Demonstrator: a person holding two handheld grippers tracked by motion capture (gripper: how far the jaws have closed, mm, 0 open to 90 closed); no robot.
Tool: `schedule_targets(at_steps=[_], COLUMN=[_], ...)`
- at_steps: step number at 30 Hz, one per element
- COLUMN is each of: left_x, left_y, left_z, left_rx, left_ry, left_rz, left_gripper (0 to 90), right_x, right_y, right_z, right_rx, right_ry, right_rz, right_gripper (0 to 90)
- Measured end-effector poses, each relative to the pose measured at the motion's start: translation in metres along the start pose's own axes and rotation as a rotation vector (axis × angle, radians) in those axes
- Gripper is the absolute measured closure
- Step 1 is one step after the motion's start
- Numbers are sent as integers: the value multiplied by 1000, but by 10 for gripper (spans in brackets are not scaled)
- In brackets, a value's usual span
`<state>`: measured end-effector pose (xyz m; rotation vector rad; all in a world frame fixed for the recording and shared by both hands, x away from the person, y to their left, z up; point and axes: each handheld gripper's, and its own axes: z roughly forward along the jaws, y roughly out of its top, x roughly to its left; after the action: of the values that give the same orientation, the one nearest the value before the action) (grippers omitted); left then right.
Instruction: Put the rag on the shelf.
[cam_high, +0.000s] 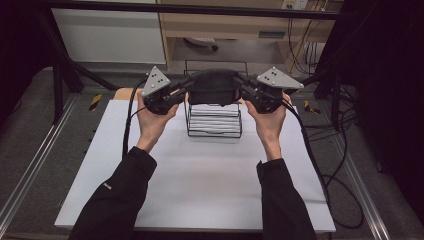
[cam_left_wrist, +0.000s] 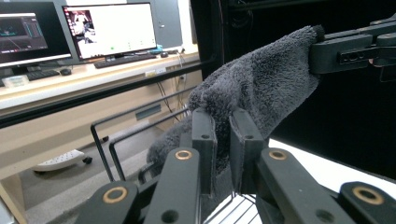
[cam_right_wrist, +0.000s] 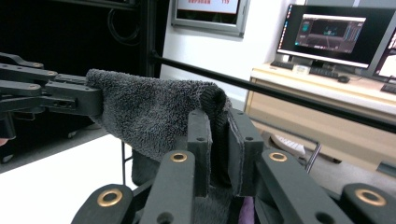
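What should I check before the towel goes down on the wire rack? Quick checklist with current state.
1. left gripper shut on the dark towel: ok.
2. right gripper shut on the towel's other end: ok.
3. Towel held above the wire rack, roughly centred: ok.
4. Towel spread flat between grippers: not ok, it sags and bunches.
5. Rack standing on the white tabletop: ok.
6. Which rack bar the towel is lined up with: cannot tell.
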<state>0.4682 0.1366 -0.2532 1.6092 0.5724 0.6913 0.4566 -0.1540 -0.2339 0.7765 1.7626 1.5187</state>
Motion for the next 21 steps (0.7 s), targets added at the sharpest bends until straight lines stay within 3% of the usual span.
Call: schedule_targets(at_steps=[5,13,17,21], left_x=[-2,-3,-3,-5], left_y=[-4,-7,-8,-11], left_z=[1,-2,-5,-7], left_rx=[27,111,157,226], left_ry=[-1,-17,-27,-31], left_rz=[-17,-65,-79,-83], left_gripper=[810,764,720,635], right_x=[0,0,2,7], right_y=[-6,-14,-15,-19], right_z=[-2,-7,-12,-18], right_rx=[39,92,122,165], right_ry=[10,40,39,12], right_rz=[26,53,57,57], right_gripper=[804,765,696,566])
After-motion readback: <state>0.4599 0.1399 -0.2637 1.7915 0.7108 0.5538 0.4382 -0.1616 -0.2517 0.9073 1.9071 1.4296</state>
